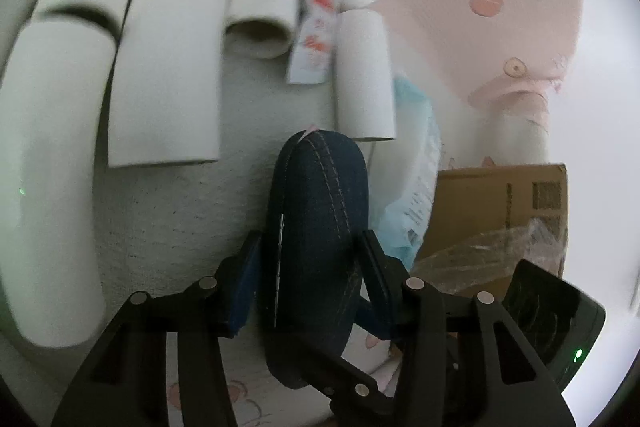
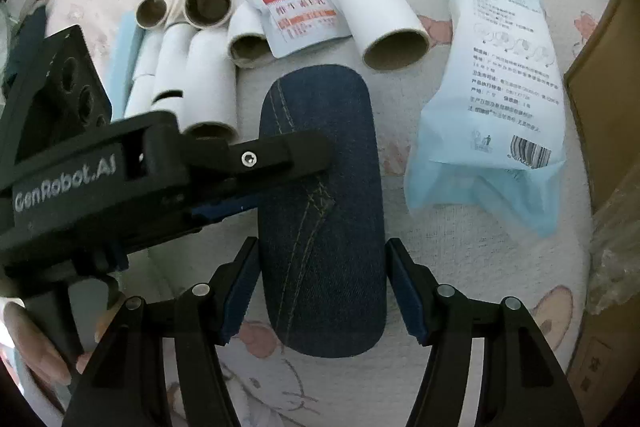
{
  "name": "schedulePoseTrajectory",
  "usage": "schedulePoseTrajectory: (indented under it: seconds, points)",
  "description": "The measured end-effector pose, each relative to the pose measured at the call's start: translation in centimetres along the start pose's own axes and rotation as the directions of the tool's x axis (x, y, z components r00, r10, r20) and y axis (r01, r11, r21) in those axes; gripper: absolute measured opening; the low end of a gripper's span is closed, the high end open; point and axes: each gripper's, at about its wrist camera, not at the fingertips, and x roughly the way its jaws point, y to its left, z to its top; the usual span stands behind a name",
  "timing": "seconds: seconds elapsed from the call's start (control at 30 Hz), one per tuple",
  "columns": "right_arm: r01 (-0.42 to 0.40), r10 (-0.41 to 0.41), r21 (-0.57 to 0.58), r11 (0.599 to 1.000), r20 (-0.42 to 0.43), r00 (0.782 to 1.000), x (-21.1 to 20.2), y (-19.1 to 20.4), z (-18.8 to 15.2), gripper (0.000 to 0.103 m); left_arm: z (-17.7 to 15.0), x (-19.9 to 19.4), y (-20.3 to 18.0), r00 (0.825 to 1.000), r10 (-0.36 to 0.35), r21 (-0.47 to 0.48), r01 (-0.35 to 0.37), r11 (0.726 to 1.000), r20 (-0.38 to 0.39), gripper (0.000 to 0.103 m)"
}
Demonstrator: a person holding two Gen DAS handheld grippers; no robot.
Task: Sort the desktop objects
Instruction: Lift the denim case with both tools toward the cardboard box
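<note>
The left claw (image 1: 310, 267) grips the denim case (image 2: 320, 211) edgewise, while the right claw (image 2: 320, 283) straddles it, spread, beside cardboard tubes (image 2: 208, 87)

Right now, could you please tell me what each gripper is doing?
Left gripper: shut on the denim case.
Right gripper: open, fingers on either side of the case, not touching it.

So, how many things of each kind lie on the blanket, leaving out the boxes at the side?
Tubes: 8 at least; the pile overlaps and may hide more
Case: 1
Sachet: 1
Bag: 1
Total: 11 at least
</note>
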Motion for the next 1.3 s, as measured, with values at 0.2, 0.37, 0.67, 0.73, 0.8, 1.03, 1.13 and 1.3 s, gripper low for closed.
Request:
schedulePoseTrajectory:
  seconds: [0.2,0.37,0.67,0.73,0.8,1.03,1.13,1.3]
  points:
    - [-0.009,0.011,-0.026,1.0,0.08,0.997,-3.4,0.9,0.8,0.061,0.0,-3.0,-3.9,0.997,-0.008,0.114,0.0,0.993,0.074,0.052]
    - [-0.005,0.017,-0.066,0.998,0.18,0.984,-8.2,3.5,0.6,0.061,-0.7,-6.2,-8.3,0.989,-0.026,0.214,-0.005,0.977,0.143,0.052]
    - [0.058,-0.006,-0.134,0.989,0.355,0.935,-15.8,4.9,0.4,0.06,-2.2,-11.2,-16.3,0.965,-0.105,0.344,0.017,0.939,0.238,0.052]
    - [0.067,-0.01,-0.136,0.988,0.382,0.924,-18.0,4.1,-0.3,0.06,-2.5,-11.7,-17.8,0.962,-0.116,0.368,0.018,0.93,0.247,0.052]
    - [0.079,-0.017,-0.137,0.987,0.407,0.913,-19.6,3.4,-0.9,0.06,-2.9,-11.9,-19.4,0.958,-0.133,0.4,0.021,0.916,0.254,0.052]
    - [0.112,-0.052,-0.103,0.988,0.463,0.885,-24.2,0.3,-1.7,0.06,-4.0,-10.8,-24.1,0.959,-0.16,0.477,0.03,0.878,0.234,0.052]
    - [0.106,-0.062,-0.064,0.992,0.483,0.874,-25.4,-1.3,-2.0,0.06,-4.3,-9.8,-26.4,0.964,-0.158,0.503,0.029,0.864,0.215,0.052]
    - [0.08,-0.08,0.024,0.997,0.521,0.85,-27.6,-4.4,-3.1,0.06,-5.9,-8.0,-30.1,0.969,-0.154,0.582,0.014,0.813,0.192,0.052]
